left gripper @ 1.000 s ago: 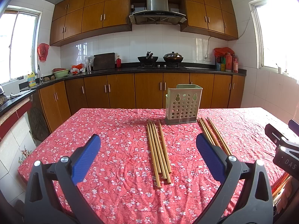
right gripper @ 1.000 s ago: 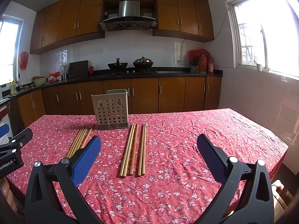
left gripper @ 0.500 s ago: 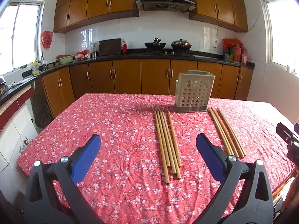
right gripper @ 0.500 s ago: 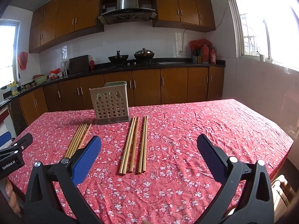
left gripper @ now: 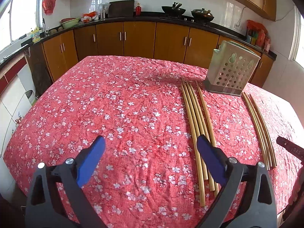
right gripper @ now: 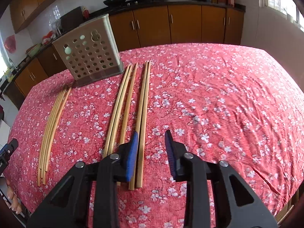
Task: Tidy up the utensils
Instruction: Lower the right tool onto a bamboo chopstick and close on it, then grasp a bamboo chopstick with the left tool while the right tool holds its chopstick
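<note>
Two black grippers with blue pads over table. Right gripper (right gripper: 150, 150): jaws closing, narrow gap left, nothing clamped; rightmost pair of long bamboo chopsticks (right gripper: 142, 117) lies beneath gap, just beside left pad. Left gripper (left gripper: 151, 157): jaws wide, closing slightly, nothing between; right pad overlaps near ends of left bundle of bamboo chopsticks (left gripper: 197, 117). Both chopstick groups flat on red floral tablecloth (left gripper: 117, 102), far tips near perforated grey-green utensil holder (right gripper: 89, 51), upright at far side between them. Wooden kitchen cabinets (left gripper: 138, 38) behind.
</note>
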`<state>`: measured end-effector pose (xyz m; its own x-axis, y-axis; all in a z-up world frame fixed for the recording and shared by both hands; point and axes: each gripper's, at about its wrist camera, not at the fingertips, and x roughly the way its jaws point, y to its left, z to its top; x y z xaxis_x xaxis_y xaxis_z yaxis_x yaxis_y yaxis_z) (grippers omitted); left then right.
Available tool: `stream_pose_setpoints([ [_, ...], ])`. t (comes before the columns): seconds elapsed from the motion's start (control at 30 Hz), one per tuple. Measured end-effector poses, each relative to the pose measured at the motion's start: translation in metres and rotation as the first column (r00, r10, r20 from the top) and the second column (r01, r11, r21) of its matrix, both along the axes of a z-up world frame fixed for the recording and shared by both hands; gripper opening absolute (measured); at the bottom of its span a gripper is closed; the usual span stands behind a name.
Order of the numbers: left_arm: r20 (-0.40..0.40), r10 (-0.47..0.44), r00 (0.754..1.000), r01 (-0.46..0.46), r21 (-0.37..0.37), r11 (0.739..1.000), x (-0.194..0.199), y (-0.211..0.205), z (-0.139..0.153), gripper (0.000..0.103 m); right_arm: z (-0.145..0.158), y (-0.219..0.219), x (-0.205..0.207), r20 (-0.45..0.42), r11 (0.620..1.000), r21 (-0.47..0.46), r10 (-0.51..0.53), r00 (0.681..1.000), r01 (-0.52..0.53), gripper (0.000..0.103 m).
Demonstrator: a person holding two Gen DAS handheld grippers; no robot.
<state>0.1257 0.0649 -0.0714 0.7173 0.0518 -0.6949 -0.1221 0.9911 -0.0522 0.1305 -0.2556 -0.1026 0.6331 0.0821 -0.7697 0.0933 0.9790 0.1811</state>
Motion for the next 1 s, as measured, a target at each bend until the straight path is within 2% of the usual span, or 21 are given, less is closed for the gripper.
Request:
stream_pose_setpoints([
  [0.2, -0.041, -0.032, 0.999, 0.032, -0.014, 0.999, 0.014, -0.002, -0.01, 0.079, -0.011, 0.005, 0.014, -0.046, 0.999, 0.011, 0.035, 0.998, -0.035, 0.015],
  [0.33, -0.068, -0.075, 0.995, 0.073, -0.037, 0.997, 0.022, -0.008, -0.015, 0.069, -0.013, 0.003, 0.019, -0.036, 0.999, -0.018, 0.032, 0.999, -0.033, 0.008],
  [0.47, -0.102, -0.14, 0.985, 0.132, -0.089, 0.987, 0.028, -0.016, -0.021, 0.053, -0.012, -0.015, 0.017, -0.031, 0.999, -0.017, -0.044, 0.999, 0.043, 0.008],
  [0.6, -0.135, -0.201, 0.97, 0.188, -0.102, 0.977, 0.031, -0.028, -0.028, 0.036, -0.011, -0.018, 0.015, -0.03, 0.999, 0.0, -0.047, 0.998, 0.047, 0.008],
  [0.67, -0.136, -0.216, 0.967, 0.203, -0.107, 0.973, 0.031, -0.031, -0.03, 0.033, -0.011, -0.017, 0.014, -0.026, 0.999, -0.013, -0.045, 0.999, 0.044, 0.008],
  [0.83, -0.145, -0.229, 0.963, 0.218, -0.087, 0.972, 0.034, -0.036, -0.03, 0.029, -0.01, -0.017, 0.012, -0.019, 0.999, -0.025, -0.04, 0.999, 0.039, 0.008],
  [1.0, -0.174, -0.207, 0.963, 0.209, -0.01, 0.978, 0.045, -0.04, -0.034, 0.016, -0.013, -0.006, 0.02, -0.018, 0.999, -0.036, -0.016, 1.0, 0.015, 0.008],
])
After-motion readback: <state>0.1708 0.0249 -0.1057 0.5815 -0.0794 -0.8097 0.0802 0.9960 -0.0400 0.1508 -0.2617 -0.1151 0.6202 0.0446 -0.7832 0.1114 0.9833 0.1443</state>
